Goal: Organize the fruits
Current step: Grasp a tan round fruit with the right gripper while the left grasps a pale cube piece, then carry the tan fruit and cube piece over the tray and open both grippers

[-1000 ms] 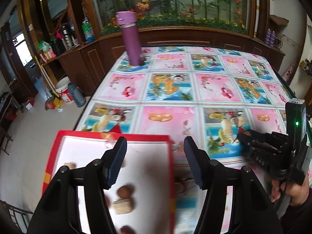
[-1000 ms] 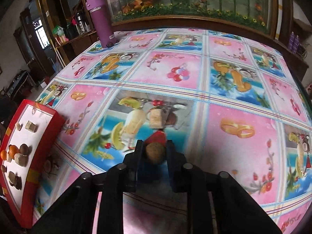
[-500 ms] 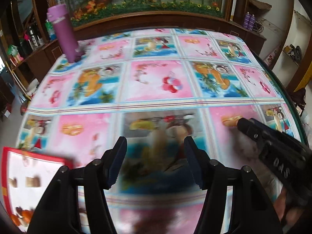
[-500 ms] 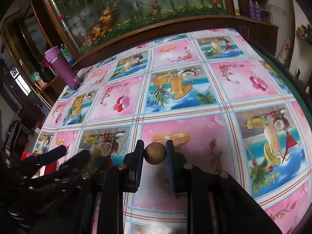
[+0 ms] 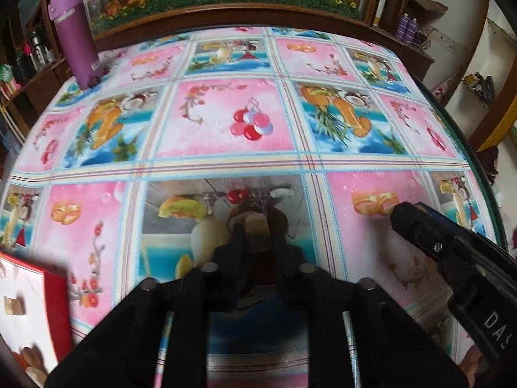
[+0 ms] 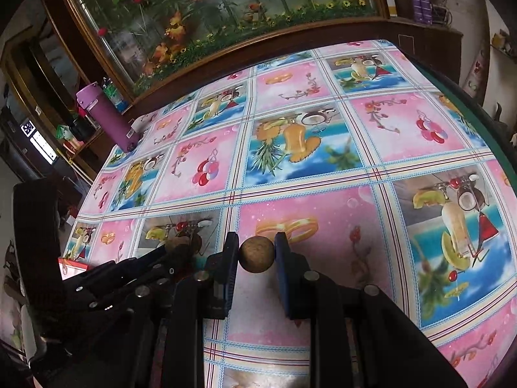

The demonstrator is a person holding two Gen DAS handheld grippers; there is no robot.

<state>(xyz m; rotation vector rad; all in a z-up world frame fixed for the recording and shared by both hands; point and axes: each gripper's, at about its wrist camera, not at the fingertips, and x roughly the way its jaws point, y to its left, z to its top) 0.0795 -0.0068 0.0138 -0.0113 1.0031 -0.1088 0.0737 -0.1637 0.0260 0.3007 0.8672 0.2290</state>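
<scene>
Step in hand: we judge both claws are mid-collection, each carrying one item bound for the red tray (image 5: 55,294).
Right claw (image 6: 257,255): narrowed onto a round brown fruit (image 6: 257,254), pinched at its two sides and held clear above the desk (image 6: 323,148), over the near-middle of the cloth.
Left claw (image 5: 255,237): drawn in close around a tan chunk (image 5: 255,226); we judge it gripped, low over the desk toward the near edge. Contact with the cloth cannot be told.
Tray: at the desk's near-left corner, white inside, with several brown and tan pieces already on it.
Axis, round fruit: near spherical, so no long axis or pointing direction is readable.
Axis, tan chunk: blocky, apparently taller than wide between the jaws; blur forbids more.
Next move: we judge each item must travel left to the tray and be released among like pieces, one claw at a time, since the two stand close together.
Other: purple flask (image 5: 76,37) upright at the far-left corner.
</scene>
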